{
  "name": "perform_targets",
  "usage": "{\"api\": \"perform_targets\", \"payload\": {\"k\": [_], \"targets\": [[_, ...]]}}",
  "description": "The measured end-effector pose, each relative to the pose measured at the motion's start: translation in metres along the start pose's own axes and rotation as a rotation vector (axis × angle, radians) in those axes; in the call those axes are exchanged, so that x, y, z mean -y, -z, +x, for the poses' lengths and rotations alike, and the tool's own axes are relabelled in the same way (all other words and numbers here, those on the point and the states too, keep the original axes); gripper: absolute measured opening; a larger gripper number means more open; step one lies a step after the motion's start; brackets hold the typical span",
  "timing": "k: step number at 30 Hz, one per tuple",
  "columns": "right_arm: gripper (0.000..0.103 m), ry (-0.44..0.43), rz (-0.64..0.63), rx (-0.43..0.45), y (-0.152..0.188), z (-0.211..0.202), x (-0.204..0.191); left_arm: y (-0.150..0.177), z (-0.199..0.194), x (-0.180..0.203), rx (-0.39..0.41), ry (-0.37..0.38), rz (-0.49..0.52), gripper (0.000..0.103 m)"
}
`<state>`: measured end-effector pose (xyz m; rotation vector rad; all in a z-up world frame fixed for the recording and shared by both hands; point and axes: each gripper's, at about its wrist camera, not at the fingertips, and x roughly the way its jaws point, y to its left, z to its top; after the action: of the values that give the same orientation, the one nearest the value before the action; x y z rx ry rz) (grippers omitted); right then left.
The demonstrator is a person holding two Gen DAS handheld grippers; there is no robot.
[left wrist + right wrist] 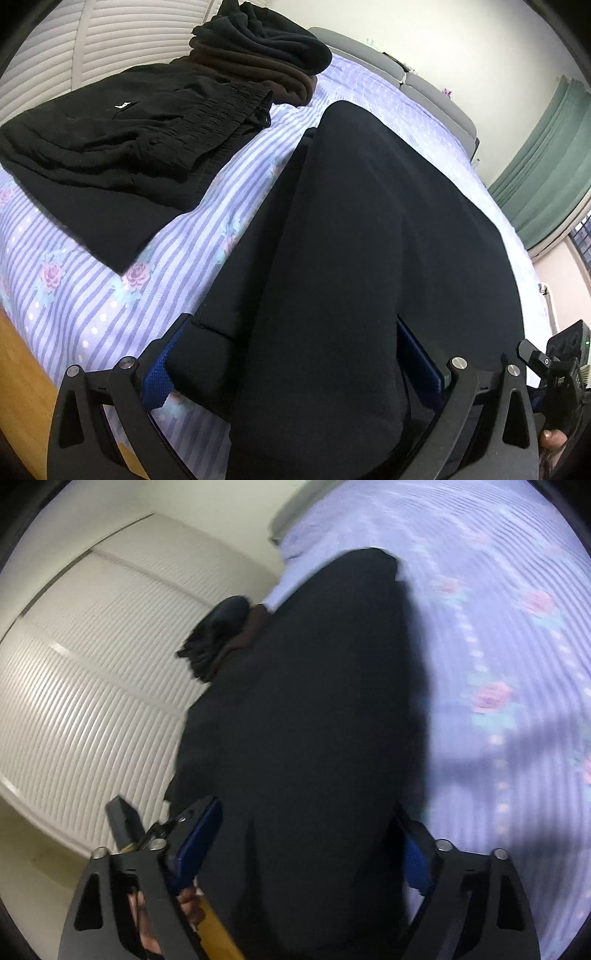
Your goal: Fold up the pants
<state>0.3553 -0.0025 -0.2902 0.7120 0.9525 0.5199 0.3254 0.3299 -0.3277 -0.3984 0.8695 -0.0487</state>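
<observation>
A pair of black pants (369, 229) lies stretched along the lilac striped bed (92, 295). My left gripper (295, 369) is shut on the near end of the pants, fabric bunched between its blue pads (159, 376). The right wrist view is blurred; my right gripper (306, 842) is shut on the same black pants (314, 701), with cloth filling the gap between its blue pads (192, 842). The other gripper's body (554, 369) shows at the right edge of the left wrist view.
A folded black garment (122, 147) lies on the bed to the left. A pile of dark and brown clothes (258, 51) sits behind it. White louvred doors (92, 683), a grey headboard (424, 88) and a green curtain (546, 158) surround the bed.
</observation>
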Motion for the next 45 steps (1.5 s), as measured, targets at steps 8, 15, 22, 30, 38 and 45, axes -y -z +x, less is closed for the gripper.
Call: {"api": "perform_targets", "payload": {"k": [8,15,22,30,38,45], "targets": [[0.086,-0.036,-0.016,-0.017,0.005,0.002,-0.009,0.003,-0.006,0.014,0.079,-0.036,0.026,0.086],[0.082,-0.127,-0.061,-0.047,0.008,-0.008,-0.020,-0.001,-0.019,0.002,0.113,0.004,-0.008,0.050],[0.052,0.056,0.015,-0.157,-0.007,0.029,-0.010,-0.006,-0.015,0.011,0.091,-0.016,0.020,0.046],[0.016,0.034,0.005,-0.142,-0.008,0.009,-0.023,-0.006,-0.017,0.027,0.097,-0.026,0.071,0.030],[0.014,-0.030,-0.105,-0.088,-0.029,-0.023,-0.084,-0.030,-0.048,0.048,0.083,-0.026,0.123,0.024],[0.013,-0.051,-0.136,-0.064,-0.051,-0.044,-0.114,-0.053,-0.088,0.072,0.103,-0.026,0.148,0.021]]}}
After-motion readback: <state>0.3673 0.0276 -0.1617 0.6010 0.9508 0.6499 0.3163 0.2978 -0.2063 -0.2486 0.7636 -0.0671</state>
